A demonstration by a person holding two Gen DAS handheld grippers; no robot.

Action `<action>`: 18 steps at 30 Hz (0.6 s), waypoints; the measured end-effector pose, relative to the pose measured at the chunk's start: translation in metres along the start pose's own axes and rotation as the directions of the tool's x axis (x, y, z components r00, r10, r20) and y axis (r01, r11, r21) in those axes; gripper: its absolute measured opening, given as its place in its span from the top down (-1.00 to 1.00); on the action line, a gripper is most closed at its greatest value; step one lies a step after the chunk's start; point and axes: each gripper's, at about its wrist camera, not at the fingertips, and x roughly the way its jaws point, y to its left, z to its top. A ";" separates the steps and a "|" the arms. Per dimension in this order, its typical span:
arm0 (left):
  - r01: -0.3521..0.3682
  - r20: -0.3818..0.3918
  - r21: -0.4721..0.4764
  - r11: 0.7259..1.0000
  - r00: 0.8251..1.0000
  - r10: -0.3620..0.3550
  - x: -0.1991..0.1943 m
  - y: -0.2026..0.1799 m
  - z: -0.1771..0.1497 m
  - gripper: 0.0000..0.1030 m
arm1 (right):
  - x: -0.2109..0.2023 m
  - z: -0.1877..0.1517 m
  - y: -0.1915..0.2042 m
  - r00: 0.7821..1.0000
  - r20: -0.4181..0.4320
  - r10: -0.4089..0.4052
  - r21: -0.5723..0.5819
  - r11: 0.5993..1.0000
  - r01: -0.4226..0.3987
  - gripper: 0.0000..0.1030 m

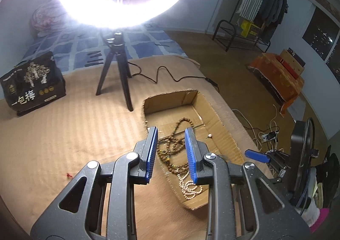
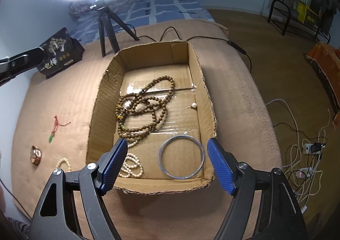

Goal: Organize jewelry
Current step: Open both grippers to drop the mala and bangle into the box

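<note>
A shallow cardboard box (image 2: 204, 91) holds brown prayer beads (image 2: 146, 108), a clear bangle (image 2: 180, 158) and pale, possibly pearl, beads (image 2: 131, 167). Above it, left gripper (image 1: 171, 131) and right gripper (image 2: 167, 144) hang released, empty.

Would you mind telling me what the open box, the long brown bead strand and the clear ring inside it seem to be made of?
Box: corrugated cardboard, matte brown, with fluted ridges and ragged torn edges; glossy tape crosses its floor. Brown bead strand: probably wood or seed, with dull round brown beads and a few greenish ones. Bangle: see-through with a bluish rim, so glass or clear plastic; I cannot tell which.
</note>
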 end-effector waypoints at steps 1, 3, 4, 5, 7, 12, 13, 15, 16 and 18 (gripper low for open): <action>-0.004 0.003 0.000 1.000 1.000 0.004 -0.004 0.003 -0.001 0.51 | -0.001 0.000 0.002 1.000 0.001 0.003 -0.004 1.000 -0.003 -0.49; -0.014 0.011 -0.002 1.000 1.000 0.014 -0.013 0.010 -0.004 0.51 | -0.002 -0.001 0.007 1.000 0.003 0.009 -0.018 1.000 -0.009 -0.49; -0.022 0.017 -0.001 1.000 1.000 0.022 -0.019 0.014 -0.007 0.51 | -0.003 -0.002 0.009 1.000 0.005 0.011 -0.026 1.000 -0.010 -0.49; -0.031 0.022 -0.002 1.000 0.999 0.031 -0.025 0.019 -0.009 0.51 | -0.004 -0.002 0.013 1.000 0.011 0.009 -0.035 0.999 -0.009 -0.49; -0.042 0.030 -0.005 0.999 0.999 0.042 -0.035 0.028 -0.012 0.51 | -0.007 -0.003 0.018 1.000 0.019 0.012 -0.047 0.999 -0.011 -0.49; -0.079 0.050 -0.040 0.996 0.995 0.081 -0.063 0.063 -0.026 0.51 | -0.013 -0.005 0.034 0.999 0.050 0.019 -0.089 0.996 -0.014 -0.50; -0.084 0.052 -0.047 0.995 0.995 0.086 -0.066 0.069 -0.029 0.51 | -0.014 -0.005 0.038 0.998 0.057 0.020 -0.099 0.995 -0.014 -0.50; -0.104 0.058 -0.066 0.992 0.992 0.108 -0.074 0.086 -0.037 0.51 | -0.016 -0.006 0.046 0.997 0.072 0.025 -0.118 0.993 -0.017 -0.50; -0.114 0.060 -0.075 0.991 0.991 0.119 -0.078 0.094 -0.041 0.51 | -0.017 -0.007 0.050 0.996 0.081 0.031 -0.127 0.992 -0.020 -0.49; -0.133 0.059 -0.103 0.986 0.988 0.139 -0.084 0.111 -0.051 0.47 | -0.019 -0.007 0.058 0.994 0.101 0.045 -0.142 0.989 -0.031 -0.50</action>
